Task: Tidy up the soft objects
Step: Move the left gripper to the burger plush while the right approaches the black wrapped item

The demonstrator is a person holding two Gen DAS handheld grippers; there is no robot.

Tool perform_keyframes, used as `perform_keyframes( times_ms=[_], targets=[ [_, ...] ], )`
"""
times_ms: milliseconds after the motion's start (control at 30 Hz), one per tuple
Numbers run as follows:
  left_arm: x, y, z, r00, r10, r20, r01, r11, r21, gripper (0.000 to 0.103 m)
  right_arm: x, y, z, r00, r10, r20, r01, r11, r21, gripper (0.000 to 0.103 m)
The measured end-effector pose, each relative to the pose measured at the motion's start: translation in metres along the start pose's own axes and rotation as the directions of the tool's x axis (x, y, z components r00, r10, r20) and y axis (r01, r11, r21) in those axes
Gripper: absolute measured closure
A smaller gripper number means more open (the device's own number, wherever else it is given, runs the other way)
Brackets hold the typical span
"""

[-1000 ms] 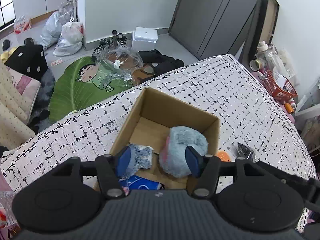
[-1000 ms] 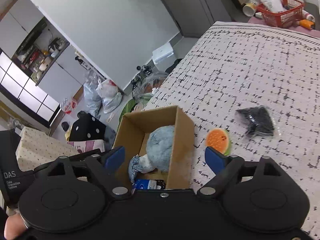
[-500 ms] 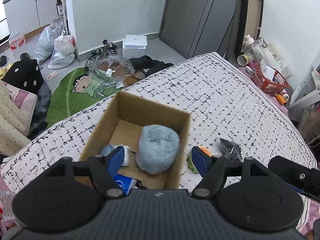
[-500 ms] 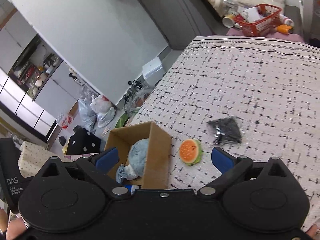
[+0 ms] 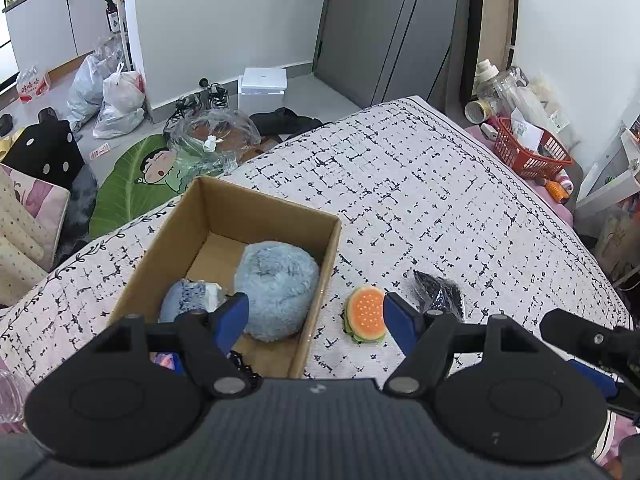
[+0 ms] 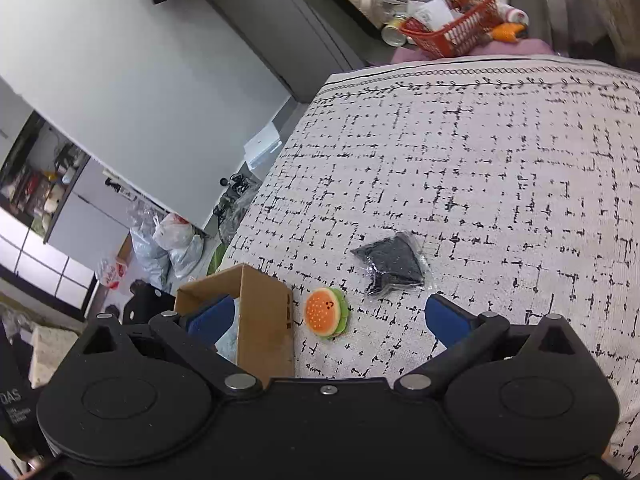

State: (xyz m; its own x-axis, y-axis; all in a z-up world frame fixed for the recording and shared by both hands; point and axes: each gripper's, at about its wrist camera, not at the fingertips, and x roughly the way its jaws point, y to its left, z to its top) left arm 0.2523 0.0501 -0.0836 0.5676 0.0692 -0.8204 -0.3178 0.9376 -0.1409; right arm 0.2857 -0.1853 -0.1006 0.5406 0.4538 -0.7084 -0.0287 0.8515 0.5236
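At nine o'clock from your left gripper (image 5: 316, 316), a cardboard box (image 5: 256, 208) sat on the patterned bedspread (image 5: 440, 184), holding a fluffy blue plush (image 5: 276, 288) and a smaller blue cloth item (image 5: 184, 300). The box's right wall stood between the plush and a burger toy (image 6: 326, 312), just beside it. At two o'clock from the toy lay a black plastic-wrapped packet (image 6: 394, 266). Your left gripper's jaws were apart and held nothing. Your right gripper (image 6: 328, 318) had just been opening; it stood wide and empty. A red basket (image 6: 452, 28) sat beyond the bed.
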Motion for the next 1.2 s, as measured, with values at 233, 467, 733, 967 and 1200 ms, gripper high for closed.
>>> perform_keyframes(
  times_ms=[233, 467, 733, 967, 1200],
  targets=[
    [0.01, -0.014, 0.002, 1.0, -0.013, -0.019, 0.013, 1.0, 0.002, 0.03, -0.008, -0.023, 0.012, 0.999, 0.019, 0.032, -0.023, 0.993, 0.12, 0.0],
    [0.022, -0.03, 0.002, 0.998, -0.04, -0.039, 0.04, 0.999, 0.012, 0.03, 0.004, -0.041, 0.021, 1.0, -0.006, 0.026, 0.001, 0.983, 0.182, 0.001],
    [0.051, -0.044, 0.001, 0.996, -0.039, -0.076, 0.041, 0.999, 0.024, 0.031, 0.031, -0.041, 0.028, 0.999, -0.035, -0.005, 0.035, 0.984, 0.176, 0.003],
    [0.083, -0.056, -0.004, 0.989, 0.009, -0.146, -0.003, 0.999, 0.041, 0.034, 0.053, -0.037, 0.034, 0.999, -0.045, -0.027, 0.049, 0.985, 0.163, 0.006],
    [0.114, -0.064, -0.008, 0.983, 0.044, -0.178, -0.039, 0.999, 0.033, 0.035, 0.095, -0.058, 0.032, 0.991, -0.094, -0.093, 0.11, 0.977, 0.185, 0.019]
  ],
)
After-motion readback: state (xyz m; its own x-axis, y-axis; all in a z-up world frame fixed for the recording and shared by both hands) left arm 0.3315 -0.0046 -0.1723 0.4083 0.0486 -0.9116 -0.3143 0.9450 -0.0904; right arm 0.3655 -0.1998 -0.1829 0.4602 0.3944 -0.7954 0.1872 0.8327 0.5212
